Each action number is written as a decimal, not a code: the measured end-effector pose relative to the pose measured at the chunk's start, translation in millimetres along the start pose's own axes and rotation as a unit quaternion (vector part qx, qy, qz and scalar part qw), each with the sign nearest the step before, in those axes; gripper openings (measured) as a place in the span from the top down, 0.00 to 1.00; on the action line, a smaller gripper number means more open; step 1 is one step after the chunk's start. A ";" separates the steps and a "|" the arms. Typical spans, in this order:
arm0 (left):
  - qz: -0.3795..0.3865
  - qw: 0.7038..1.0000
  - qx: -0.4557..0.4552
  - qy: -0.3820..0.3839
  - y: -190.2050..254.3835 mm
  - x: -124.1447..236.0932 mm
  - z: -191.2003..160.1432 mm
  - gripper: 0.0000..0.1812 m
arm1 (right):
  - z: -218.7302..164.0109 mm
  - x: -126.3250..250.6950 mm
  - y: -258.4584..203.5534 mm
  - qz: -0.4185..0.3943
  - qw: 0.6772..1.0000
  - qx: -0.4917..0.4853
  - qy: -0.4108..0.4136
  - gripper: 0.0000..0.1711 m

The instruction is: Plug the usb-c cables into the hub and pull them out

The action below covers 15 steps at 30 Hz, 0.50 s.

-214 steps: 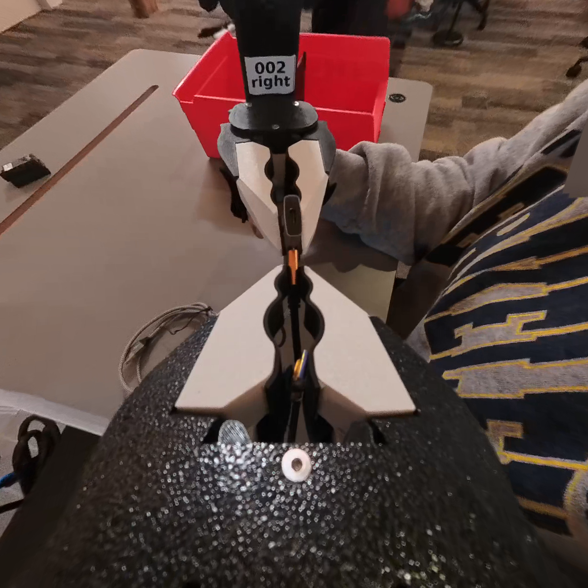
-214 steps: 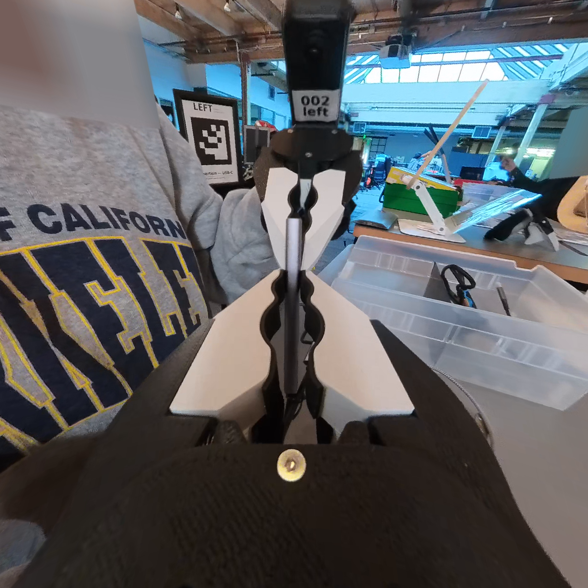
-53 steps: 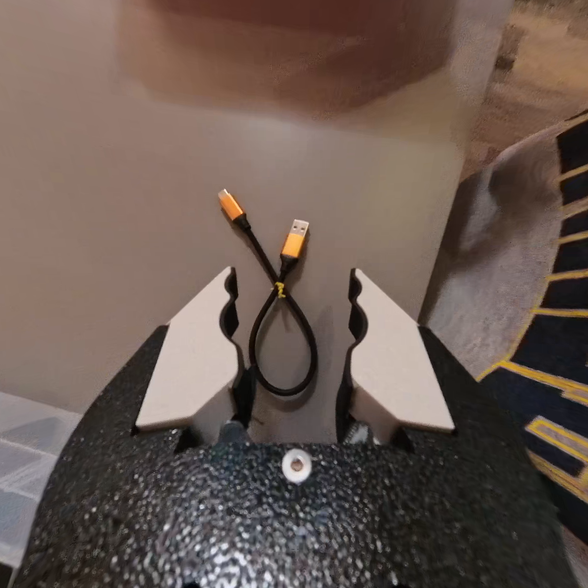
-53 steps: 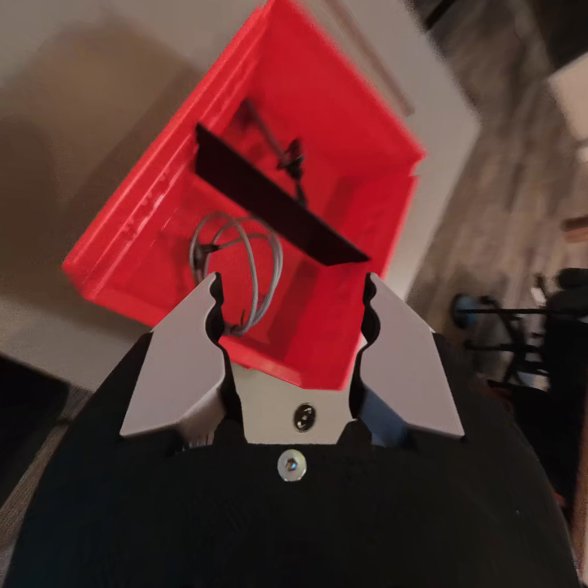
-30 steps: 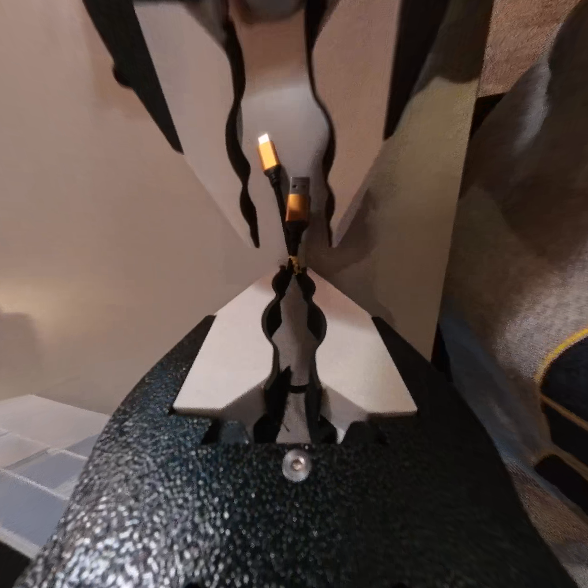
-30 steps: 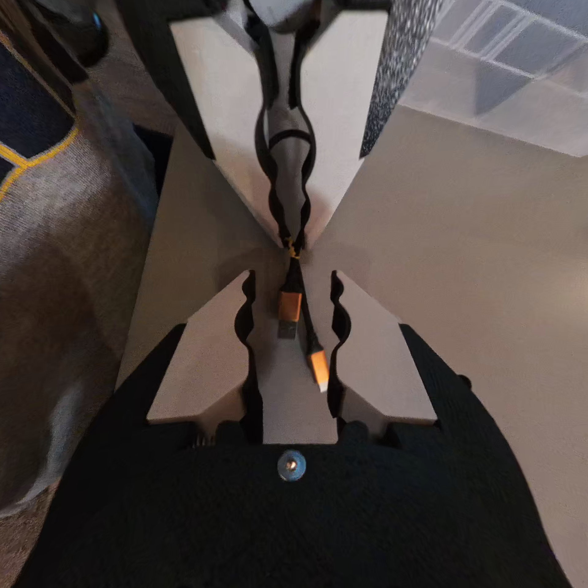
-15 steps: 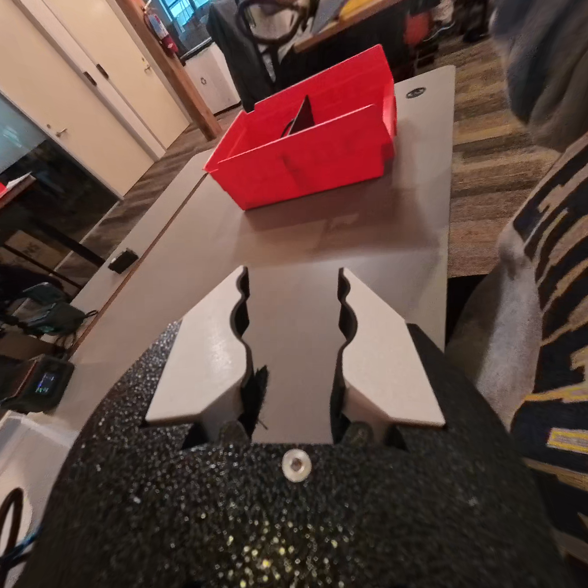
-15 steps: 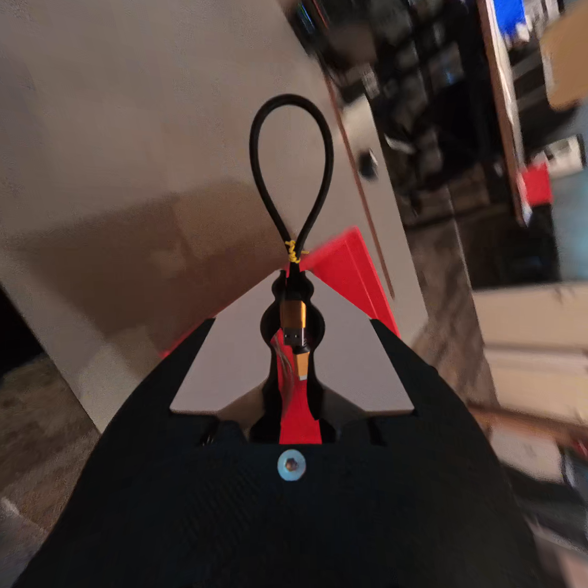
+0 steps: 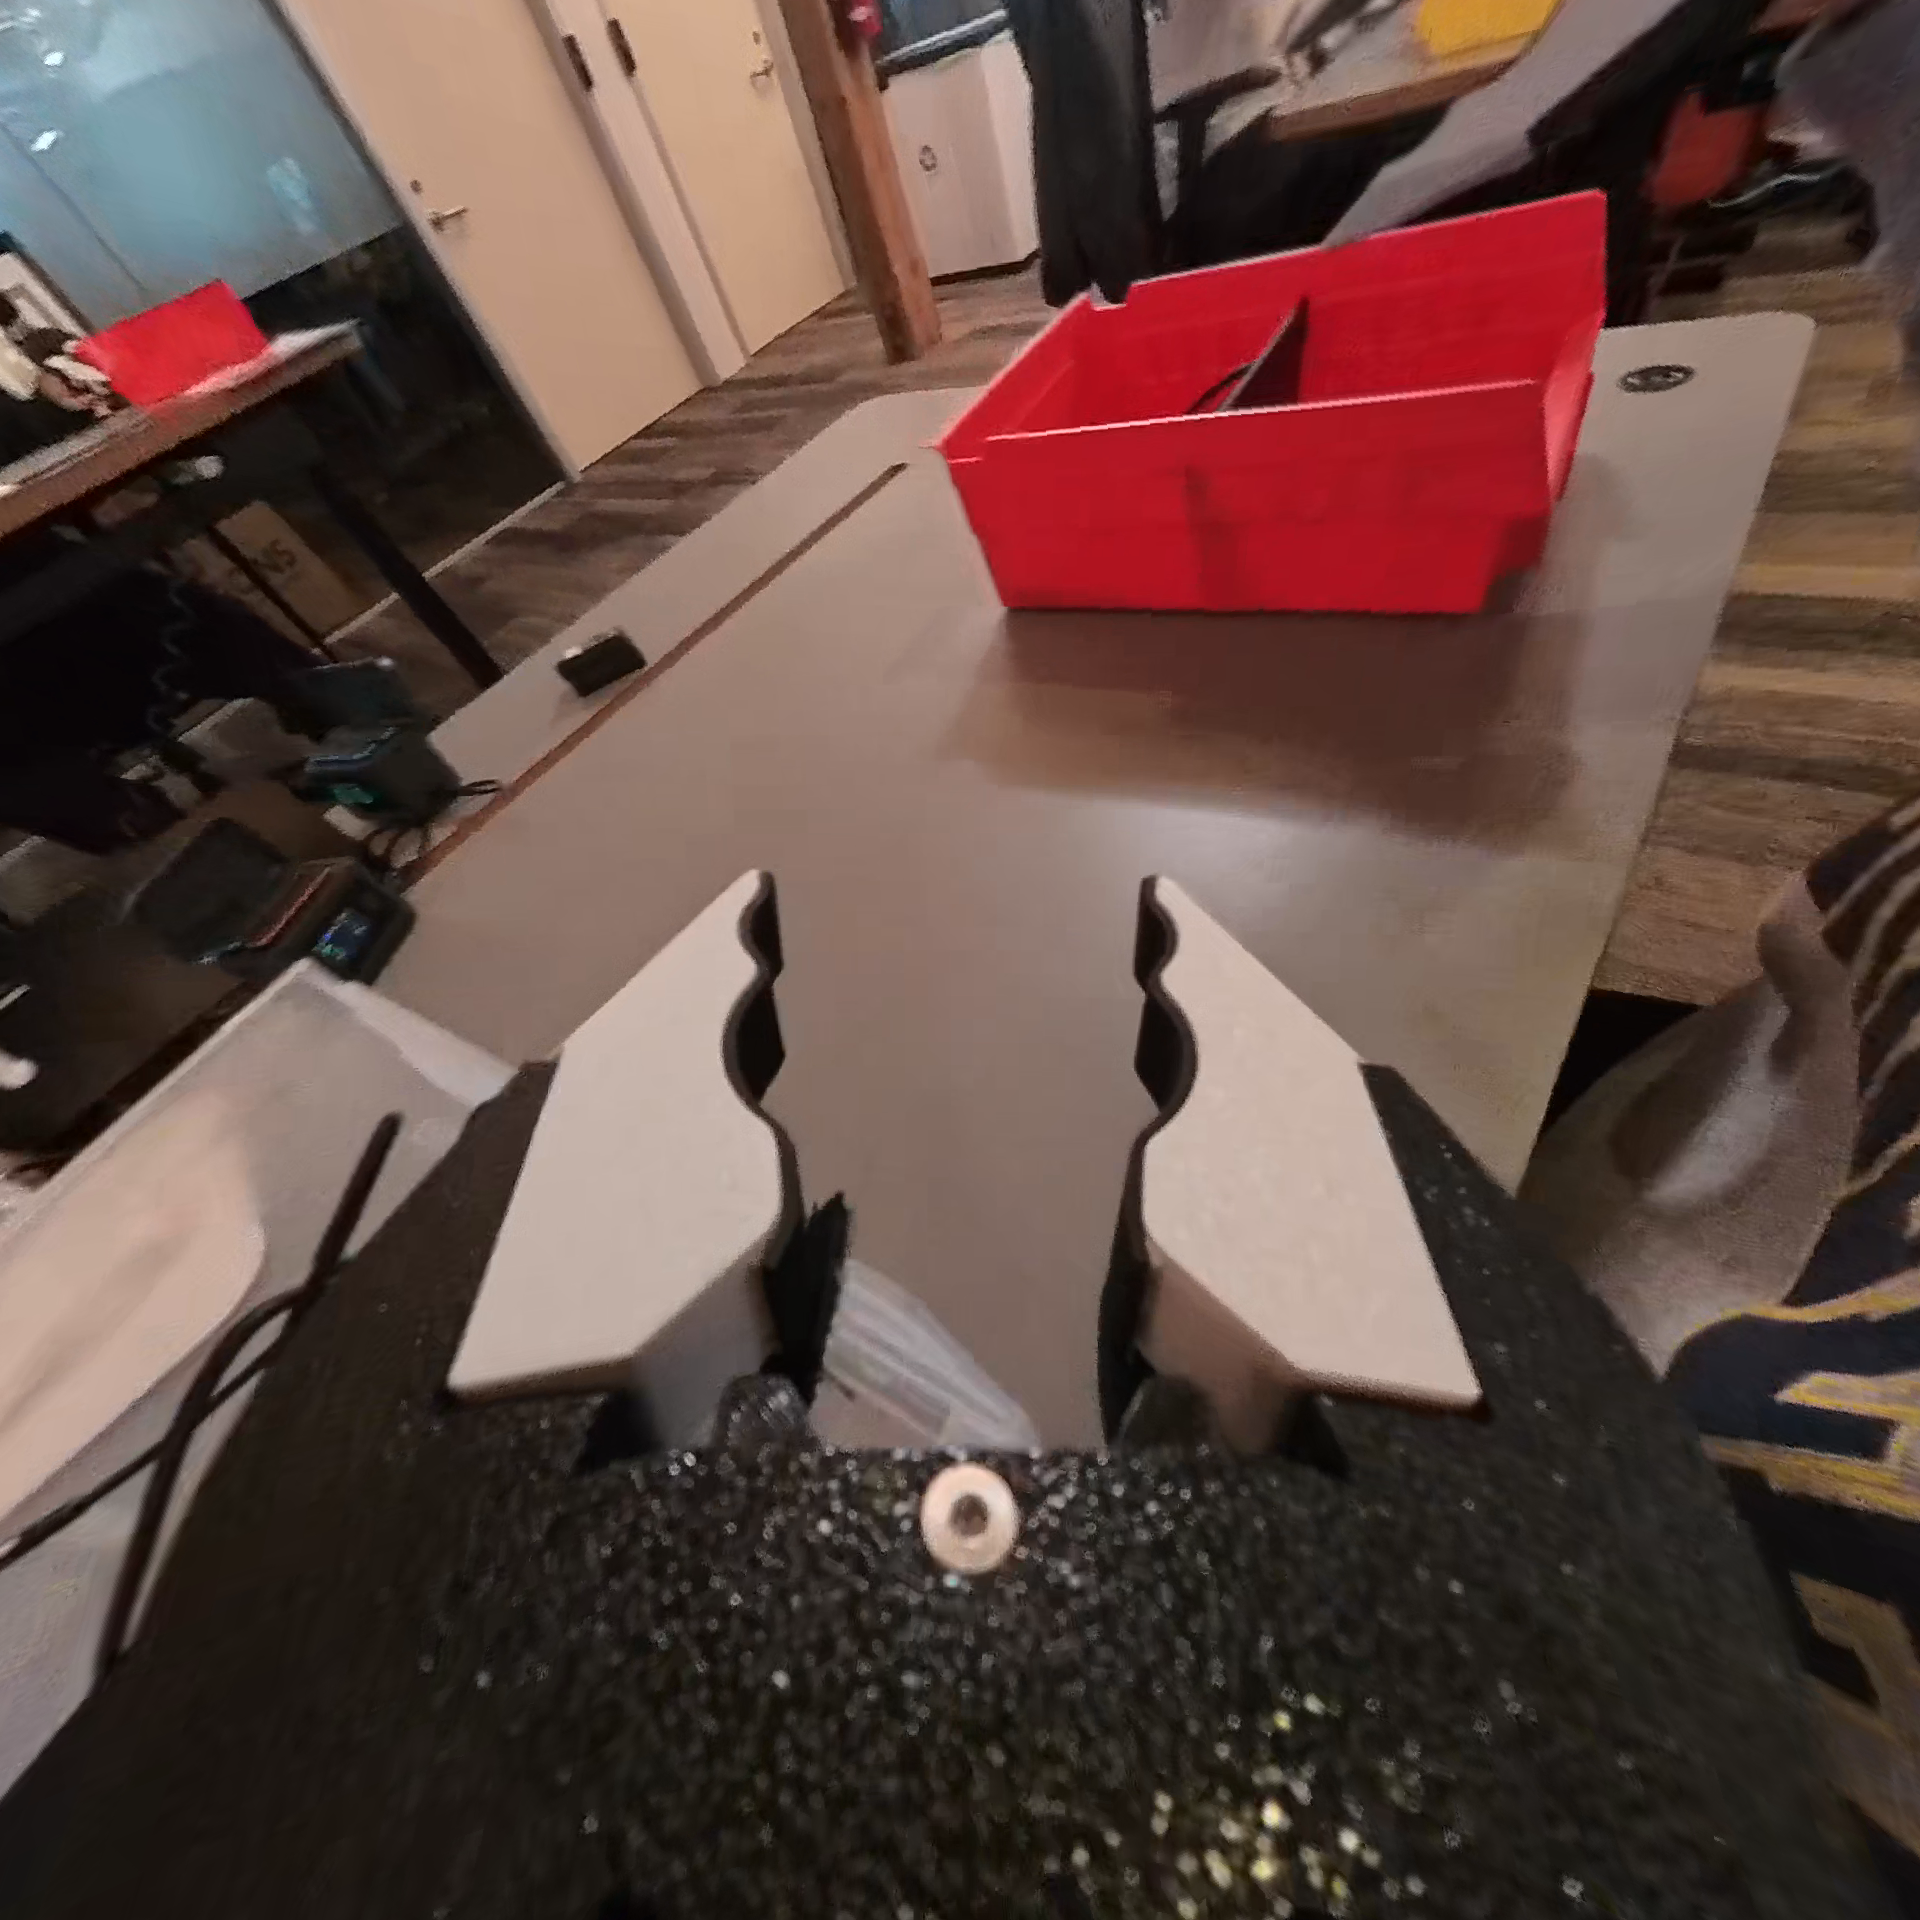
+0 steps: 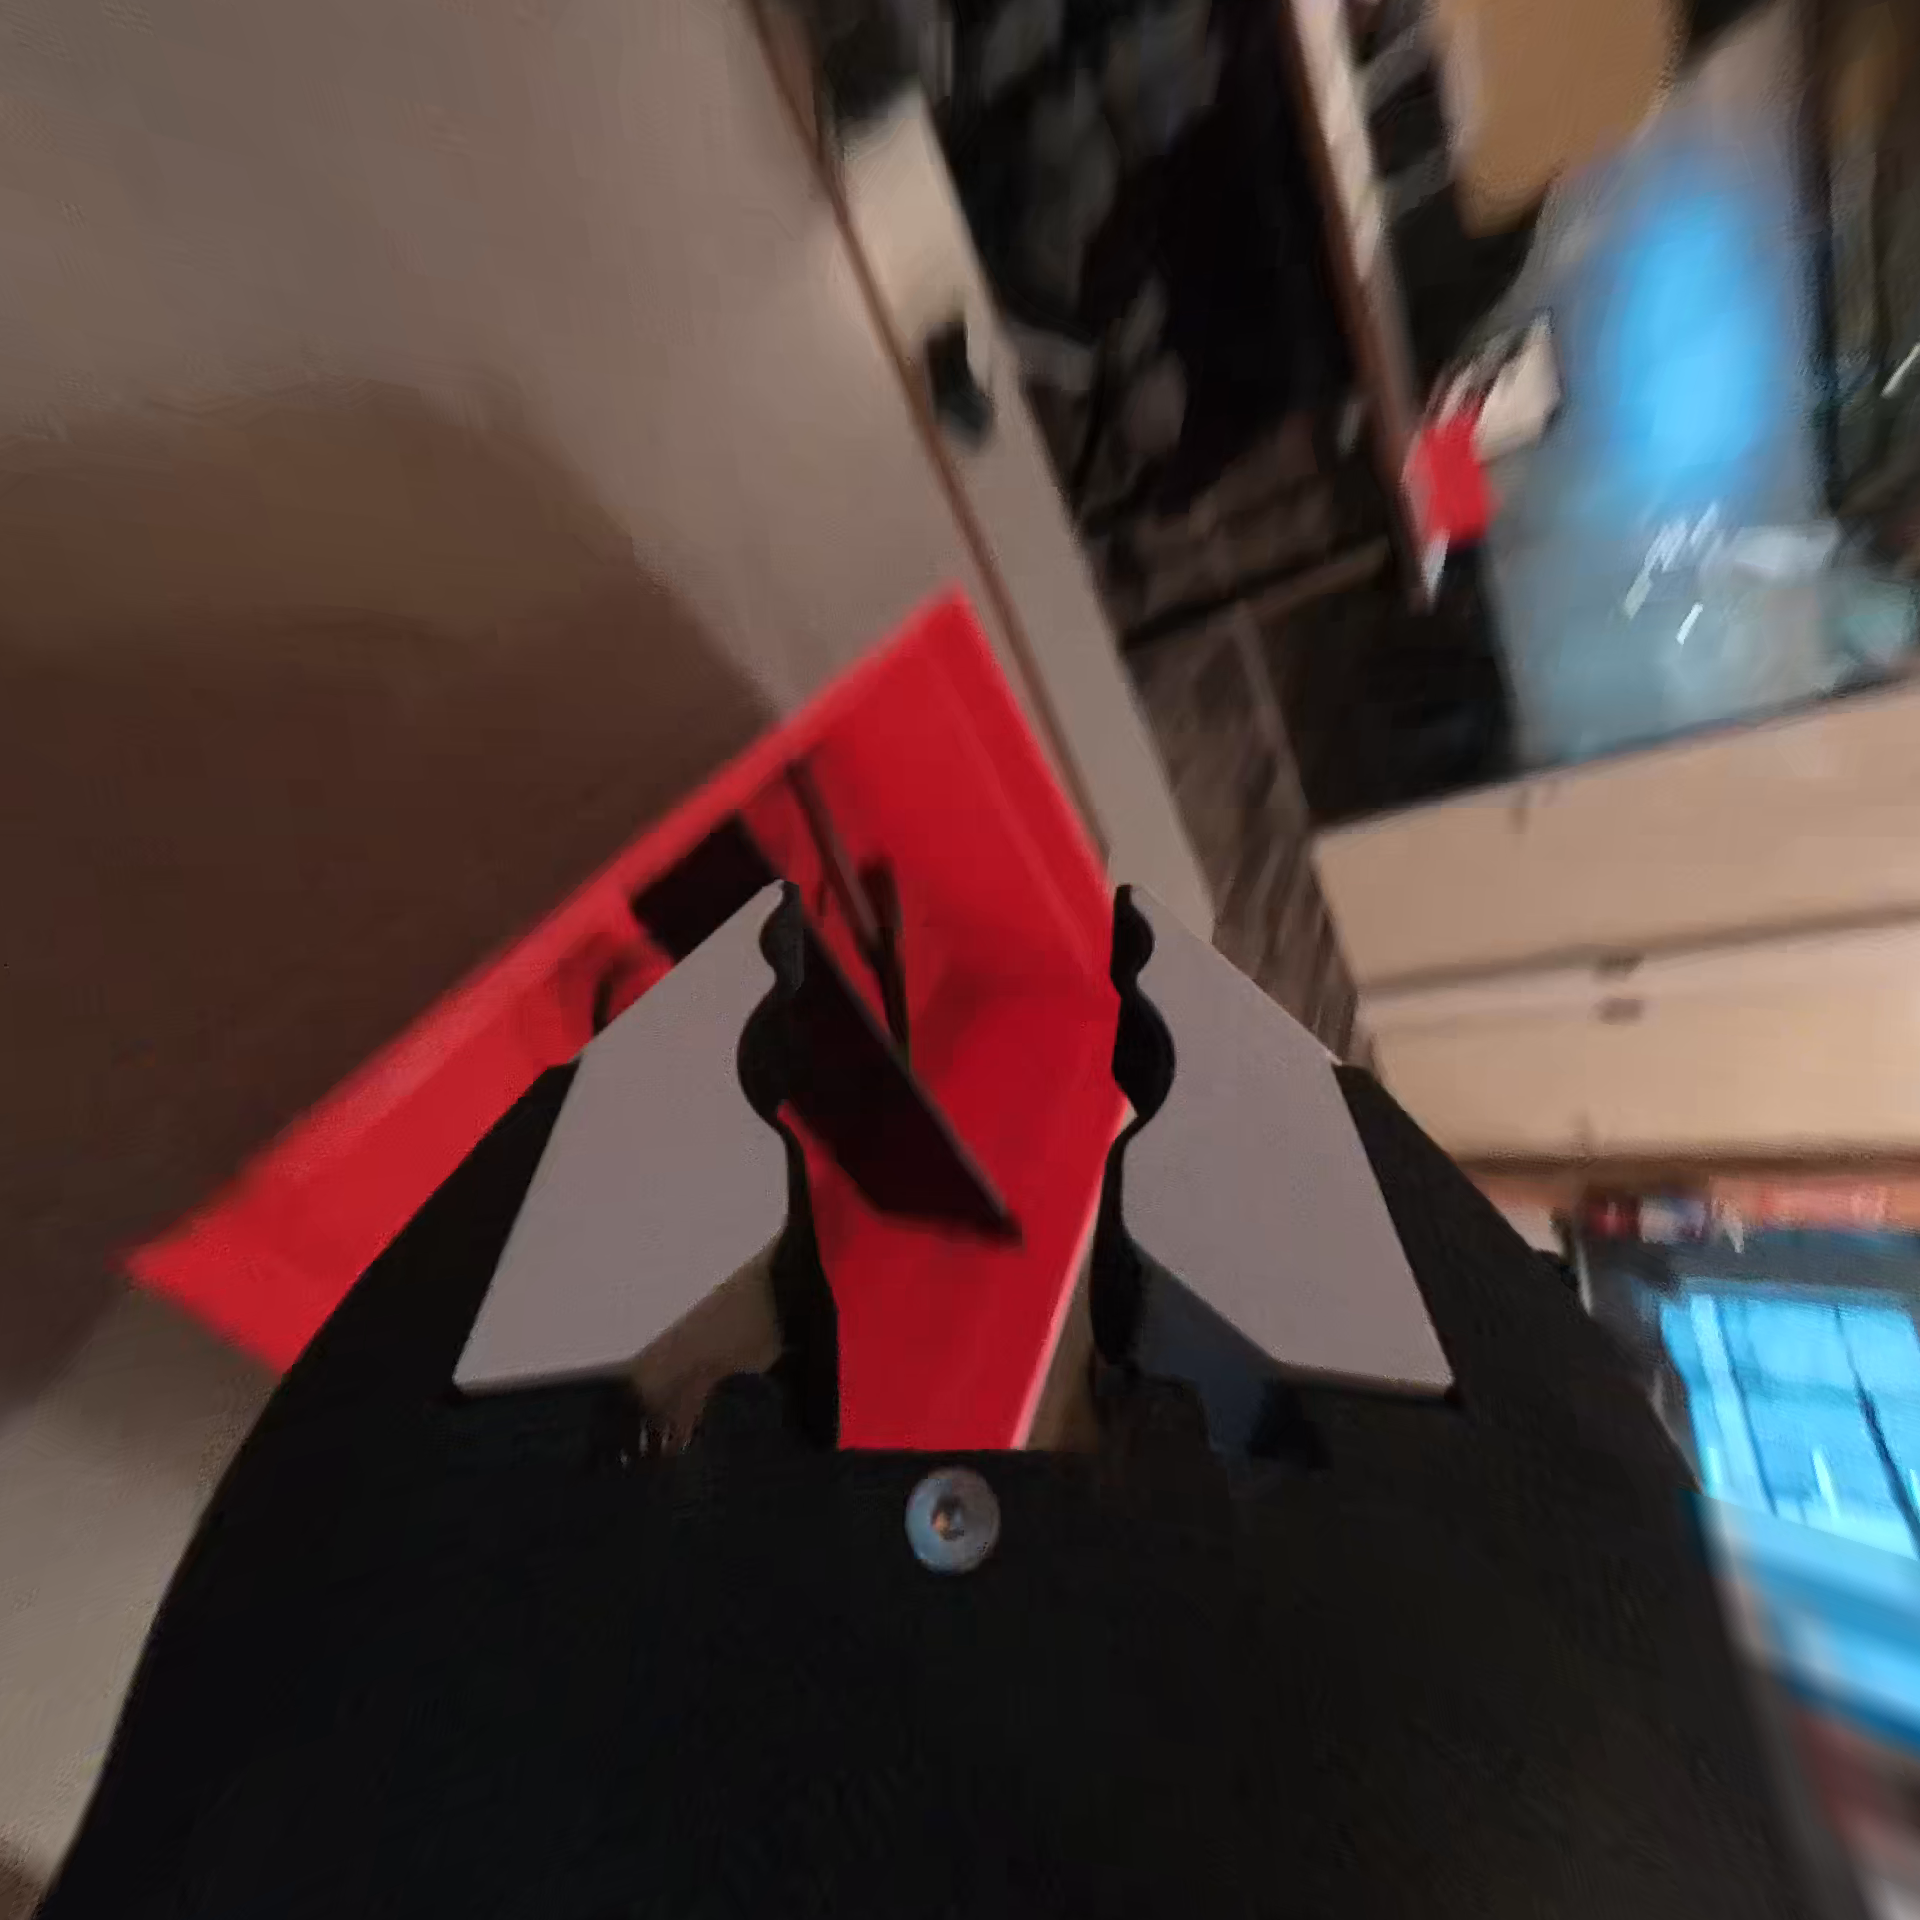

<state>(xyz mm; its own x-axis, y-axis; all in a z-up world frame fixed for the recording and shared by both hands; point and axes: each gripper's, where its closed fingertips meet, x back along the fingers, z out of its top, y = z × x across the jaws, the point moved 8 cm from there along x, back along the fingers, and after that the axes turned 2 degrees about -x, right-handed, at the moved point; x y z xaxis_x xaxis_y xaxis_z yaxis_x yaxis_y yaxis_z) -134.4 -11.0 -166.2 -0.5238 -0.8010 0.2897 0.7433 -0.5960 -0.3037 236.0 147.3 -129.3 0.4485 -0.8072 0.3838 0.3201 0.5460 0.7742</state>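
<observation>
My left gripper (image 9: 956,894) is open and empty, held above the brown table (image 9: 1039,790). It faces a red bin (image 9: 1278,499) at the table's far end. My right gripper (image 10: 956,904) is open and empty, held over the same red bin (image 10: 966,1299) in a blurred view. A black divider plate (image 10: 894,1112) stands in the bin between the fingers. The orange-tipped USB cable is not clearly visible in either view. No hub is visible.
A clear plastic box (image 9: 156,1247) with a thin black wire (image 9: 260,1330) over it lies at the lower left. A person's striped sleeve (image 9: 1787,1195) is at the right table edge. A small black item (image 9: 600,662) sits on the neighbouring table. The tips of one gripper are about 35 cm away from the tips of the other.
The left gripper let go of the looped cable and turned to face the bin. The right gripper shut on the cable, carried it over the red bin, then opened; the cable is gone from it.
</observation>
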 end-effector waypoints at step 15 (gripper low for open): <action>0.021 0.952 0.051 -0.302 -167.5 32.3 -55.0 0.73 | 121.2 -108.3 -145.1 0.219 0.864 -0.219 0.397 0.78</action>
<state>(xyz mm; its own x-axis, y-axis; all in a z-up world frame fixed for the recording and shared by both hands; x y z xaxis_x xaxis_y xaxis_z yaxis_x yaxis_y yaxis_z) -298.7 59.9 -156.0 -0.1817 -0.6268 0.7577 0.8110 -0.5313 -0.2450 39.8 128.3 -222.2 0.9822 -0.1876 -0.0088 0.1811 0.9333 0.3100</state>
